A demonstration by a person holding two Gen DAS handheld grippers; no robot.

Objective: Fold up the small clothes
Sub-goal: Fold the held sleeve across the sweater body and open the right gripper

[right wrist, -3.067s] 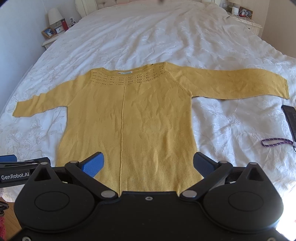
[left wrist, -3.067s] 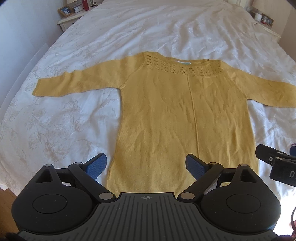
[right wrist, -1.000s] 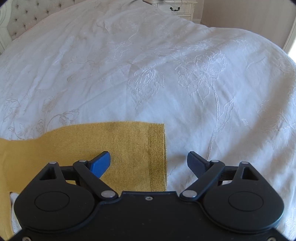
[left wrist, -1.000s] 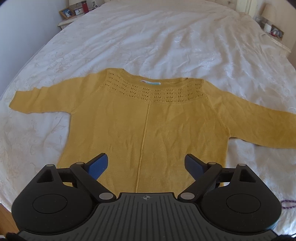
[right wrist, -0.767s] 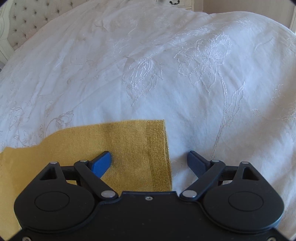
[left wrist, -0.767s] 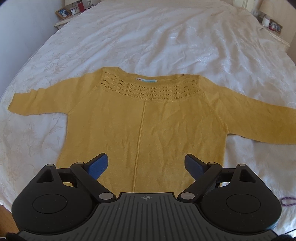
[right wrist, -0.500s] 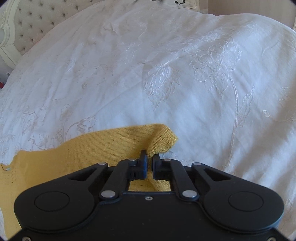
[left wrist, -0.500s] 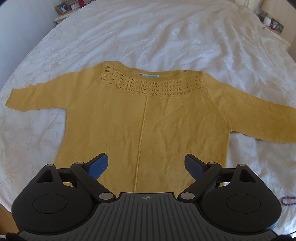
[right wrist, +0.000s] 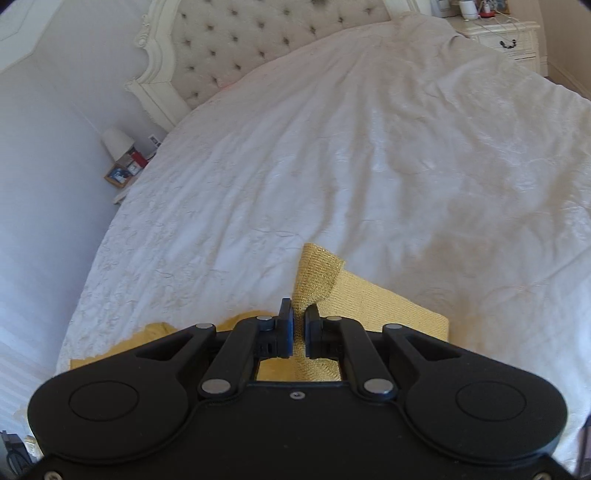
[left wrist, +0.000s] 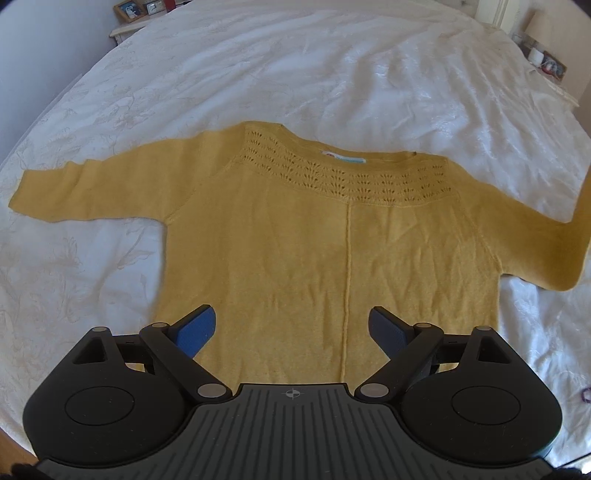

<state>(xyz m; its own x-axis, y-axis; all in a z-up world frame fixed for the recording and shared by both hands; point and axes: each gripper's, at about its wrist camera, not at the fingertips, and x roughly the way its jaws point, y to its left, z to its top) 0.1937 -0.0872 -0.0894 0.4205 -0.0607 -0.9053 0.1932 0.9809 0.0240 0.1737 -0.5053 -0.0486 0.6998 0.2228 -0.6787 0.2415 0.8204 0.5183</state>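
Now, right gripper (right wrist: 299, 325) first: black linkage arms drawn together, jaws clamped on the ribbed cuff (right wrist: 317, 273) of the mustard-yellow knitted sweater (left wrist: 332, 251). Cuff folded over on itself above the pinch, standing up off the bed, sleeve fabric trailing back under the tool on both sides. Beyond the cuff, nothing but the white embroidered bedspread (right wrist: 369, 166), creased and sunlit, running up to a cream button-tufted headboard (right wrist: 236, 40) with a carved white frame. Off the bed's left edge in this view, a small bedside table carrying a white lampshade (right wrist: 117, 140) and a framed photo (right wrist: 117, 174). Top right, a white drawer chest (right wrist: 513, 37).

Over to the left gripper (left wrist: 291, 328): jaws spread wide, blue pads (left wrist: 195, 330) well apart, nothing between them but air. Hovering above the lower body of the sweater, near the hem, either side of the central seam. Sweater lying flat, front up, neckline away from the camera, openwork lace band across the yoke, a small label (left wrist: 343, 158) showing inside the collar. One sleeve (left wrist: 92, 188) stretched straight out flat to the left of the picture. Other sleeve (left wrist: 569, 236) at the right edge bending upward, lifted clear of the bedspread and leaving the frame. Further out, another framed photo (left wrist: 127, 8) on a table at top left, a few small items on a table at top right, too small to tell.
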